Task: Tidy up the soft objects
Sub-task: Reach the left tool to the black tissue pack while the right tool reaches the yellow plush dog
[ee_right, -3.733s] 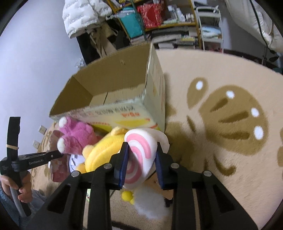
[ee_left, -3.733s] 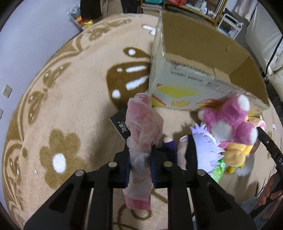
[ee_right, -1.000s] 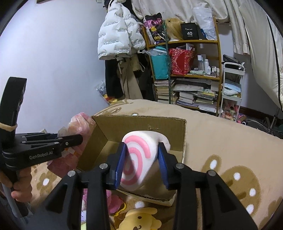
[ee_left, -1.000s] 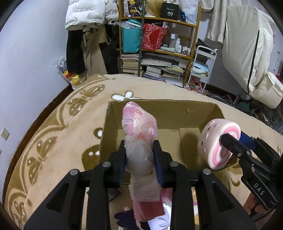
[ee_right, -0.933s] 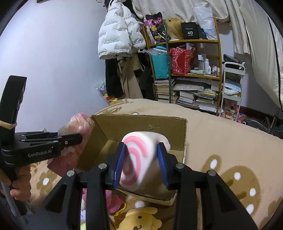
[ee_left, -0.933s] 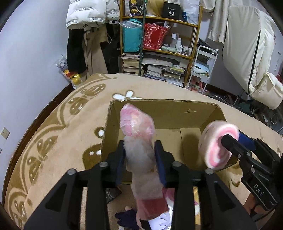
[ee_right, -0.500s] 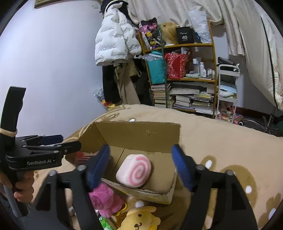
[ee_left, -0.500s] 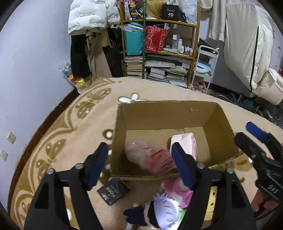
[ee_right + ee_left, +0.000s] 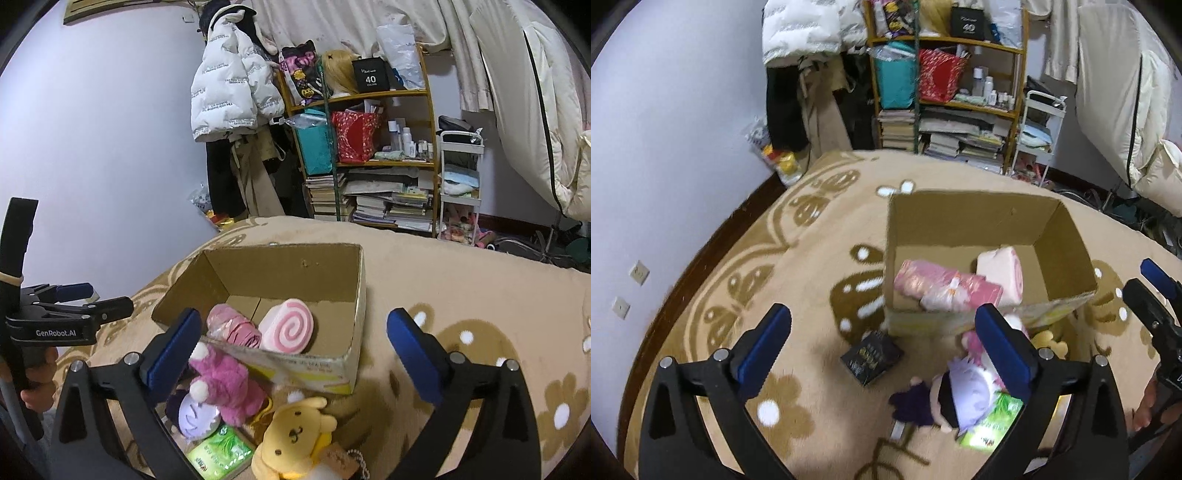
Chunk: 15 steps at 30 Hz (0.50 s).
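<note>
An open cardboard box [image 9: 964, 218] [image 9: 288, 269] stands on the carpet. Inside it lie a pink wrapped soft bundle [image 9: 942, 288] [image 9: 232, 326] and a pink swirl roll cushion [image 9: 1001, 271] [image 9: 286, 326]. In front of the box lie a pink plush [image 9: 227, 384], a purple-haired doll [image 9: 964, 397] [image 9: 194, 415], a yellow dog plush [image 9: 295, 432] and a green packet [image 9: 991, 424] [image 9: 218, 452]. My left gripper [image 9: 882, 343] is open and empty, above the carpet short of the box. My right gripper [image 9: 293, 345] is open and empty over the box's near wall.
A black booklet [image 9: 871, 358] lies on the carpet left of the toys. A cluttered shelf [image 9: 365, 155] with books, a white trolley [image 9: 460, 184] and hanging coats [image 9: 236, 92] stand at the far wall. The patterned beige carpet [image 9: 757, 266] spreads left and right of the box.
Both grippers opened over the box and let go of the pink bundle and the swirl cushion, which now lie inside. Both grippers have since drawn back slightly.
</note>
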Motion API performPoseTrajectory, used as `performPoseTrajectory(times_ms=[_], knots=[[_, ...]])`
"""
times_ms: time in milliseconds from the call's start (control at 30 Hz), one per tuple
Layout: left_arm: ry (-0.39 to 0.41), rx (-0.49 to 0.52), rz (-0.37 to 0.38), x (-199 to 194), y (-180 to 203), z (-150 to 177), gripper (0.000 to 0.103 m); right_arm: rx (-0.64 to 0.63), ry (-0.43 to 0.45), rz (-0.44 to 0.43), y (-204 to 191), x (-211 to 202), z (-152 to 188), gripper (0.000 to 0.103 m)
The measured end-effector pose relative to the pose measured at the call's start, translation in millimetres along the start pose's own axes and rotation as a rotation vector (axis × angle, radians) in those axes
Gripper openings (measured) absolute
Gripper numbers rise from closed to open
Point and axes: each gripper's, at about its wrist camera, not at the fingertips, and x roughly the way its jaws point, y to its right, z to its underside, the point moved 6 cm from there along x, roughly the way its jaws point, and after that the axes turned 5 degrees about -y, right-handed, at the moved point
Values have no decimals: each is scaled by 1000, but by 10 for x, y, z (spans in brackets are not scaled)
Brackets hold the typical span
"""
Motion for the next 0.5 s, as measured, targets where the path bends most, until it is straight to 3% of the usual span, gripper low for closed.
performPoseTrajectory(times_ms=[400,500], knots=[[-137,-45,-31,247,-204,248,99,15,-87,15,-20,26,238,103],[-179,-57,-26,337,-224,286,99,-6,-103,59,4,99,296,103]])
